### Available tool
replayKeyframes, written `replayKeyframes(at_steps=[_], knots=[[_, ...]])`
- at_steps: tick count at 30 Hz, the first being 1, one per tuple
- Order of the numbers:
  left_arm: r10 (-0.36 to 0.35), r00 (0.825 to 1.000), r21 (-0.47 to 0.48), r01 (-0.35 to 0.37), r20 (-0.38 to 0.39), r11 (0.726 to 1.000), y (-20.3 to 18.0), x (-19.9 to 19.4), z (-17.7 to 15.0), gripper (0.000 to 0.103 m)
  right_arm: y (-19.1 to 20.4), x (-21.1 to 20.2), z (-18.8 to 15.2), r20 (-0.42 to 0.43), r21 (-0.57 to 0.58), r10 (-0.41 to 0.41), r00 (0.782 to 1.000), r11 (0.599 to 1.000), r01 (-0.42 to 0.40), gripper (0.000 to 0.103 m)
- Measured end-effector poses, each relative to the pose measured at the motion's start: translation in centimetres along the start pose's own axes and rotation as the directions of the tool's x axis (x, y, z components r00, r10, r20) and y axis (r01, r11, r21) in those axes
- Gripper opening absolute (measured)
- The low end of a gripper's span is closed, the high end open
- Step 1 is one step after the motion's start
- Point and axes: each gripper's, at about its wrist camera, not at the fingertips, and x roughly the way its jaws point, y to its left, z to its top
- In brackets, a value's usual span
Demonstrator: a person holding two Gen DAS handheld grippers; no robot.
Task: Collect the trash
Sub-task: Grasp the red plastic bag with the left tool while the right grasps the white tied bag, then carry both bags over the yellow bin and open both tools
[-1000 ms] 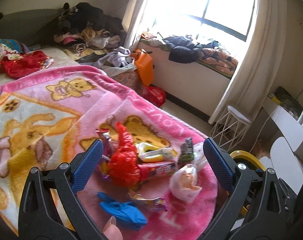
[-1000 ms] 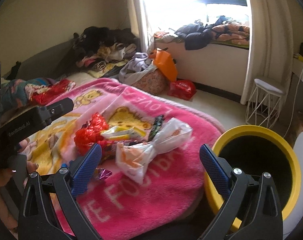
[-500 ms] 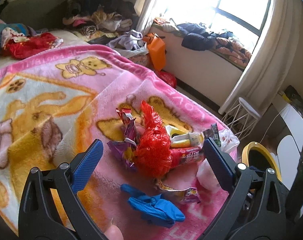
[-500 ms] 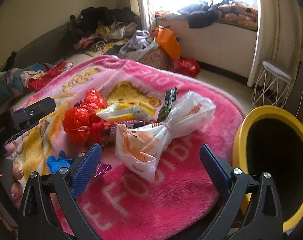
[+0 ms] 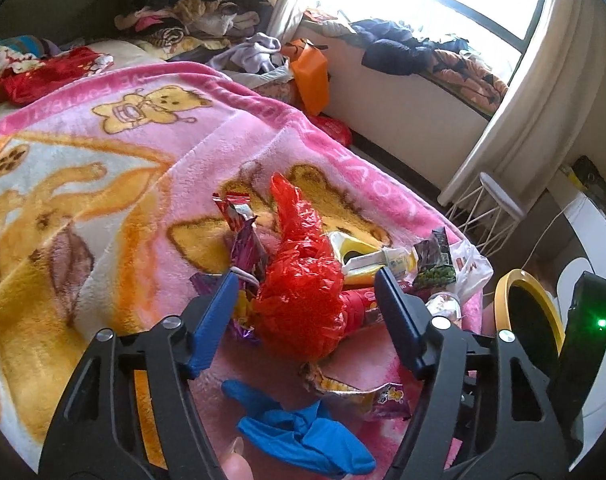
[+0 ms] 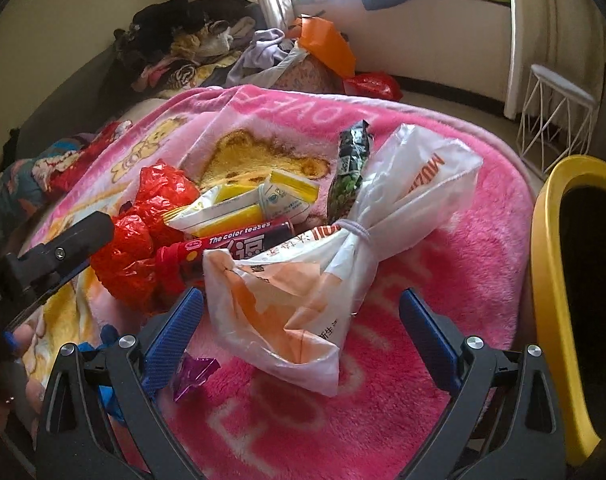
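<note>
Trash lies piled on a pink blanket [image 5: 103,160]. My left gripper [image 5: 305,316] is open, its jaws on either side of a crumpled red plastic bag [image 5: 303,292], not touching it. A blue glove [image 5: 303,436] and snack wrappers [image 5: 243,240] lie close by. My right gripper [image 6: 299,344] is open just before a tied white and orange plastic bag [image 6: 327,264]. The red bag [image 6: 143,240], a red candy box [image 6: 231,244], a yellow and white packet [image 6: 243,208] and a green snack packet [image 6: 349,172] lie behind it. A yellow-rimmed black bin [image 6: 551,280] stands at the right.
The bin also shows in the left wrist view [image 5: 503,292]. A white wire stool [image 6: 555,112] stands on the floor past the bed. Clothes [image 5: 191,12] are heaped at the bed's far end. An orange bag [image 5: 311,72] and a red bag [image 6: 373,84] sit by the window wall.
Both grippers have moved forward and down toward the trash pile. The left jaws have narrowed around the red bag. The right gripper has come close to the white and orange bag.
</note>
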Motion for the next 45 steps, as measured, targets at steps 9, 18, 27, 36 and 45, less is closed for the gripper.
replayKeyframes(at_steps=[9, 18, 27, 36, 45], knots=[[0.025, 0.998, 0.003, -0.025, -0.051, 1.000, -0.3, 1.4, -0.5, 0.031, -0.5, -1.6, -0.5, 0.030, -0.054, 0.047, 0.998, 0.998, -0.045, 0.052], [0.007, 1.000, -0.001, -0.007, -0.015, 1.000, -0.5, 0.2, -0.3, 0.017, -2.0, -4.5, -0.3, 0.091, -0.030, 0.039, 0.995, 0.999, -0.036, 0.052], [-0.038, 0.997, 0.003, 0.038, 0.068, 0.999, -1.4, -2.6, 1.0, 0.016, -2.4, -6.9, 0.2, 0.135, -0.045, 0.053, 0.989, 0.998, -0.047, 0.052], [-0.074, 0.991, 0.026, 0.072, 0.107, 0.997, -2.6, -4.4, 1.6, 0.015, -1.1, -9.0, 0.2, 0.180, -0.120, 0.072, 0.981, 0.992, -0.050, 0.052], [-0.116, 0.985, 0.058, 0.109, 0.129, 0.992, -4.3, -5.5, 2.0, 0.015, -0.4, -11.1, 0.0, 0.214, -0.176, 0.096, 0.972, 0.983, -0.058, 0.052]])
